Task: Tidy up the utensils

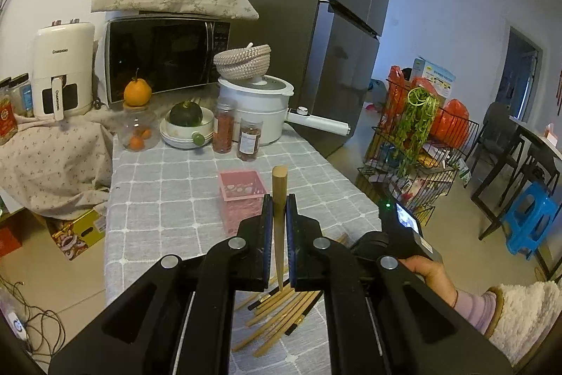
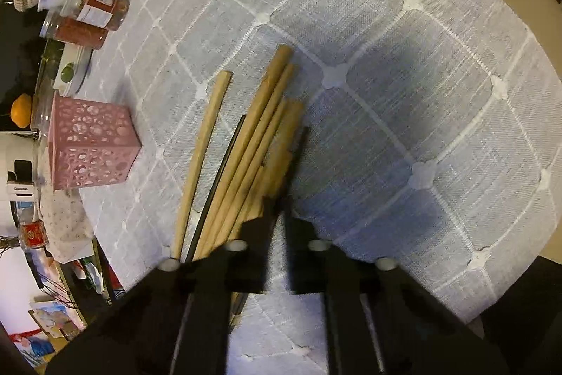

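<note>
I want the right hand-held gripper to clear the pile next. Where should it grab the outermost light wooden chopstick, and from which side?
Probably at mid-shaft of the lone wooden chopstick, coming from above with the jaws across its width. It lies flat on the tablecloth, slightly apart from the pile, with bare cloth toward the pink holder.

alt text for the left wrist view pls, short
The left gripper is shut on one wooden chopstick, held upright above a grey checked tablecloth. A pink holder stands just beyond it, and more chopsticks lie loose on the cloth below. The right gripper's body shows beside it.
</note>
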{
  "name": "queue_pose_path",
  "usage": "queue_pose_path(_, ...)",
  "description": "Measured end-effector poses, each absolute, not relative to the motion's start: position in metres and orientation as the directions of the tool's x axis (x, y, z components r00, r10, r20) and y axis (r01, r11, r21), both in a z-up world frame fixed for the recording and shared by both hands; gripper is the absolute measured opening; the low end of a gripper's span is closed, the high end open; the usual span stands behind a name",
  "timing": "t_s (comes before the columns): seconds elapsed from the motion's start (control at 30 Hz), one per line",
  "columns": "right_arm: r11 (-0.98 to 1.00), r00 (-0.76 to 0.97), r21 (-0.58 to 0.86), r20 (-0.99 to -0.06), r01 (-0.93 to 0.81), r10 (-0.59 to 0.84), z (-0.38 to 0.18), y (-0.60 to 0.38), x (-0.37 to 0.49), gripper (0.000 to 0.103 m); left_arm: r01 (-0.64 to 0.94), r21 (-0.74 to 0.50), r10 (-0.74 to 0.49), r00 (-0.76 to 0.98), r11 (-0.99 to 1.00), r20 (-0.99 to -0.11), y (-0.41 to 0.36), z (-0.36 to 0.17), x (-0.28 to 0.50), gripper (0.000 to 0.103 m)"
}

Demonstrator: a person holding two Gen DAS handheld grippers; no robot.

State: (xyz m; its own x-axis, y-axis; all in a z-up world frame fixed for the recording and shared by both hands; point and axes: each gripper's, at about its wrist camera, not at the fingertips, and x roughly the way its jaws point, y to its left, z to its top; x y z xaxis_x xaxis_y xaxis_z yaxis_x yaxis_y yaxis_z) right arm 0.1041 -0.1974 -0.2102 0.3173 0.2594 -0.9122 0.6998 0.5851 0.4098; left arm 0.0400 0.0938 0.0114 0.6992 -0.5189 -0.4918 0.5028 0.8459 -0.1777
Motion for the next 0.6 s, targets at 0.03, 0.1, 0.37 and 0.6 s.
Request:
queue_pose_path(0.03,0.587,0.331,0.419,-0.908,0.693,0.258,-0.208,-0.199,0.101,0.000,0.501,-0.180,-0.519,0.699,0.846,-0.492,0.095,0.011,0.040,0.007)
queue_pose_path(0.1,0.593,0.365,0.447,-0.893,0.670,0.262,-0.201,-0.201,0.097,0.000,0.496,-0.186,-0.518,0.701,0.848,-0.491,0.097,0.011,0.040,0.007)
queue_pose_path(0.37,0.654,0.473,0.532,-0.833,0.538,0.288,-0.154,-0.204,0.075,0.000,0.486,-0.192,-0.512,0.708,0.853,-0.487,0.097,0.017,0.038,0.007)
queue_pose_path(0.6,0.592,0.394,0.490,-0.870,0.639,0.295,-0.179,-0.208,0.089,0.027,0.480,-0.216,-0.522,0.714,0.850,-0.467,0.096,0.023,0.036,0.007)
